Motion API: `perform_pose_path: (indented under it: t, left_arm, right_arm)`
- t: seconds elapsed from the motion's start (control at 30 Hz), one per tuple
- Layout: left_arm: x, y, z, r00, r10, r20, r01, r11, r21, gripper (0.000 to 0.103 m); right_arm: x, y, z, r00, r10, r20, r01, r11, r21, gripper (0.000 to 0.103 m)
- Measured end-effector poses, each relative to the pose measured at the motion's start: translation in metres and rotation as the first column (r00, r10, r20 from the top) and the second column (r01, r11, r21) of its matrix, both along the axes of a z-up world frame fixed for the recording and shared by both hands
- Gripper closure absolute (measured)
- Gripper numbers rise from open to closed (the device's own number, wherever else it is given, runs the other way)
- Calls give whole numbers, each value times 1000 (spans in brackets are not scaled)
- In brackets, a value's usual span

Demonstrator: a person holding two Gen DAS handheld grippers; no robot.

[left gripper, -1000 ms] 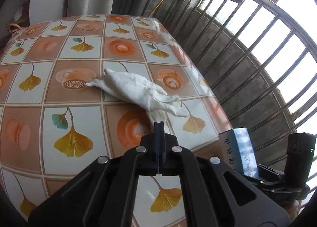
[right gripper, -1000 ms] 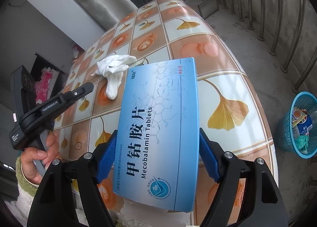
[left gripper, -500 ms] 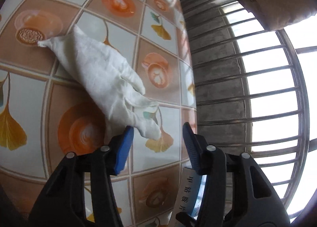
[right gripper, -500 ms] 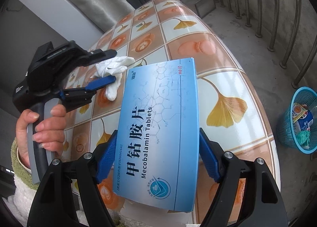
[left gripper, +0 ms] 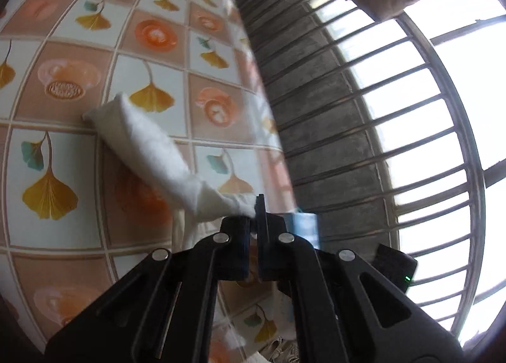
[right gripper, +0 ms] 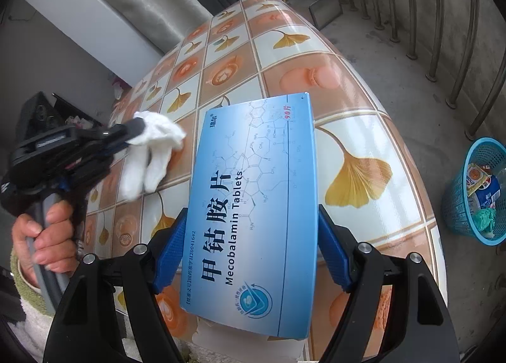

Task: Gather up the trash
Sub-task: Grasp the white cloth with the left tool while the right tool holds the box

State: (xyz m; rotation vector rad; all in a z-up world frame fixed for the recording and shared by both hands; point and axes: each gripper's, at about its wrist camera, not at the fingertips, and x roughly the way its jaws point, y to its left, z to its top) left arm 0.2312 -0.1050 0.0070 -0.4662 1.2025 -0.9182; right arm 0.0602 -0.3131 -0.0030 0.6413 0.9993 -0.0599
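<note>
Our left gripper (left gripper: pixel 254 220), open half a second ago, has now pinched the white glove (left gripper: pixel 148 144) trailing ahead of it, while our right gripper (right gripper: pixel 249 249) still clamps the tablet box (right gripper: pixel 253 204), so both go binward.

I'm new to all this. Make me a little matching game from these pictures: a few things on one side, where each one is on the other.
Things:
1. white glove
2. blue tablet box
3. teal basket
4. tablecloth

Places:
a. on the floor, with trash inside
b. clamped in the right tongs
c. spread over the table, with a ginkgo-leaf print
d. pinched by the left tongs

Pairs: 1-d, 2-b, 3-a, 4-c
</note>
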Motion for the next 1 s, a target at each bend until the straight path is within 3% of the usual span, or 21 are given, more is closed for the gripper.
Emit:
perform_pose_path:
  t: [0.13, 0.2, 0.27, 0.37, 0.43, 0.47, 0.57, 0.63, 0.7, 0.83, 1.0]
  left_arm:
    - [-19, 23, 46, 996, -81, 48, 88, 981, -173, 102]
    - [-25, 40, 54, 994, -109, 23, 112, 961, -252, 102]
    - [-31, 64, 48, 994, -104, -18, 95, 954, -285, 101]
    - [-38, 108, 19, 999, -17, -49, 7, 980, -199, 101]
    - [-43, 136, -5, 996, 71, -61, -76, 993, -89, 101]
    - [-42, 144, -18, 991, 110, -70, -113, 993, -35, 94]
    - [-48, 174, -43, 969, 240, -57, -231, 964, 132, 75]
    - [-54, 189, -45, 958, 286, -17, -279, 943, 183, 63]
    - [-61, 199, -39, 951, 307, 43, -309, 928, 206, 57]
    - [-72, 203, -17, 929, 319, 188, -361, 894, 266, 55]
    - [-73, 181, 5, 922, 203, 329, -304, 907, 293, 54]
  right_arm:
    - [0, 1, 1, 1000, 4, 4, -4, 1000, 7, 29]
    - [0, 3, 1, 1000, 9, 6, -9, 1000, 8, 29]
    - [-1, 4, 0, 1000, 12, 5, -12, 1000, 8, 29]
    - [0, 4, -1, 1000, 17, 3, -17, 1000, 11, 29]
    - [2, 4, -1, 1000, 24, 1, -24, 1000, 10, 29]
    - [4, 5, -1, 1000, 28, 1, -28, 1000, 9, 29]
    - [8, 8, -1, 999, 40, -1, -40, 999, 3, 29]
    - [10, 11, -1, 999, 47, -3, -47, 999, 1, 29]
    - [12, 15, -2, 998, 55, -6, -55, 999, -1, 29]
    - [16, 21, -3, 998, 67, -13, -67, 998, -6, 29]
    - [20, 28, -2, 997, 77, -18, -77, 997, -13, 29]
